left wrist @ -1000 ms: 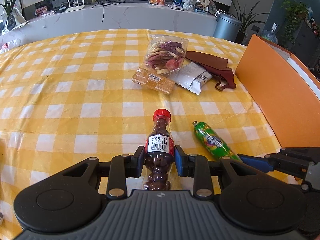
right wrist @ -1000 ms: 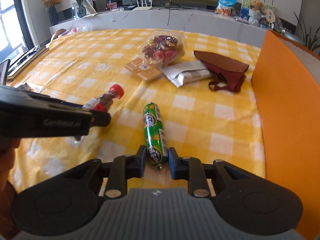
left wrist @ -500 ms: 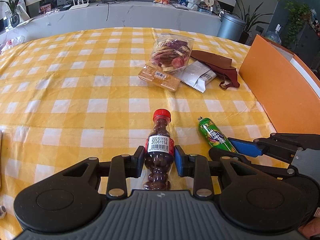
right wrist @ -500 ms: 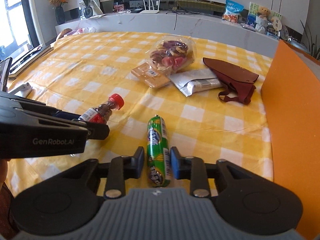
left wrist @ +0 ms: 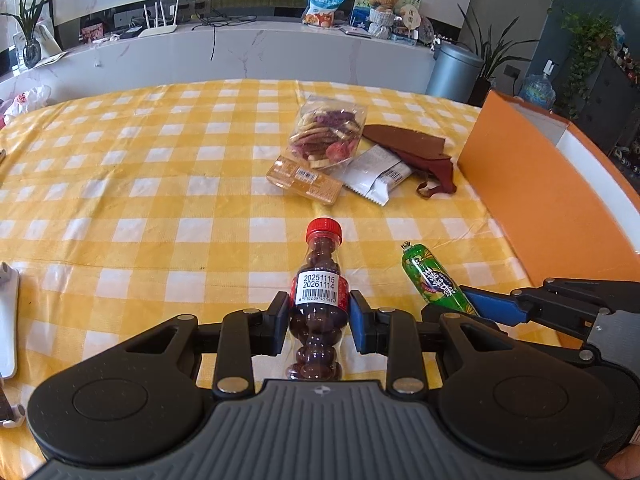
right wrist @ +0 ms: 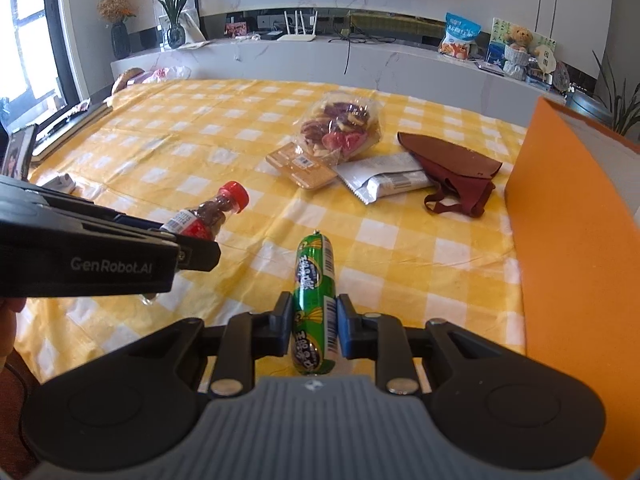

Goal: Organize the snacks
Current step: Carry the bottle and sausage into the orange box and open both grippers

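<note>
My left gripper [left wrist: 319, 312] is shut on a small red-capped bottle of dark candies [left wrist: 320, 276], held above the yellow checked tablecloth; the bottle also shows in the right wrist view [right wrist: 212, 212]. My right gripper [right wrist: 314, 320] is shut on a green sausage stick [right wrist: 314, 284], which also shows in the left wrist view [left wrist: 434, 280]. Farther off lie a clear bag of mixed chips [left wrist: 326, 136], a flat cracker pack [left wrist: 304, 179] and a silver packet [left wrist: 376, 174]. An orange box [left wrist: 548, 200] stands at the right.
A dark red pouch [right wrist: 452, 164] lies by the orange box [right wrist: 580, 216]. A white object [left wrist: 8, 316] lies at the table's left edge. A phone [right wrist: 18, 152] and a book sit at the far left. A counter runs behind the table.
Both grippers have risen with their items. The right gripper has slid forward along the green stick and closed on it; the stick now sits deeper between the fingers.
</note>
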### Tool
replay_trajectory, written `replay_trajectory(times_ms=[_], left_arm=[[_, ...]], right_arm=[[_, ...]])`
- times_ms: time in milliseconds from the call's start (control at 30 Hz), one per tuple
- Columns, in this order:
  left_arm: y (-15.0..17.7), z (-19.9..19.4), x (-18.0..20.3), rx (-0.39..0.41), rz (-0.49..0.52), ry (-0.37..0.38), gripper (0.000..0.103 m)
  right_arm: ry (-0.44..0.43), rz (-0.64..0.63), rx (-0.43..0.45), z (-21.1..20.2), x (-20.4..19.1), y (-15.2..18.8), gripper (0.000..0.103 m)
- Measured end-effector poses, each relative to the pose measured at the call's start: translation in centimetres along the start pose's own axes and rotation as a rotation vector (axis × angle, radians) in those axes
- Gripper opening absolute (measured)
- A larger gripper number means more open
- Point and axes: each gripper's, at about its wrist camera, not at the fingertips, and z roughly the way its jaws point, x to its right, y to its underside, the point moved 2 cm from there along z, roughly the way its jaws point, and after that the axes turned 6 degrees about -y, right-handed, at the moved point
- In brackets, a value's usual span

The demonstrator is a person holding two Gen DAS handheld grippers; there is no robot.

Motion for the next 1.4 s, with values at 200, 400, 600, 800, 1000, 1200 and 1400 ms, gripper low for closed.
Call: replay_trajectory(times_ms=[200, 400, 600, 800, 1000, 1200, 1400], left_arm=[[-0.7, -2.5, 1.6, 0.042, 0.012, 0.021, 0.035], [-2.0, -4.9, 4.5, 0.087, 0.057, 0.066, 0.035], [-4.1, -7.2, 8.5, 0.163, 0.137, 0.128, 0.035], [-6.9, -8.1, 12.4, 0.213, 0.197, 0.201, 0.035], [-9.8, -7.5, 16.7, 0.223, 0.256, 0.292, 0.035], [-11.0, -5.4, 21.0, 0.187, 0.352, 0.346, 0.035], [-11.1, -2.5, 24.2, 0.151, 0.439, 0.332, 0.035]], right_arm=[[0.004, 0.018, 0.063, -3.5, 0.2, -0.3, 0.020], [0.032, 0.020, 0.145, -8.2, 1.4, -1.2, 0.020], [0.099, 0.023, 0.234, -13.2, 4.0, -2.5, 0.020], [0.168, 0.015, 0.284, -16.9, 7.2, -3.6, 0.021], [0.221, 0.038, 0.283, -19.2, 11.5, -4.5, 0.021], [0.262, 0.078, 0.233, -19.6, 16.1, -4.7, 0.021], [0.260, 0.113, 0.137, -17.3, 19.9, -4.5, 0.021]])
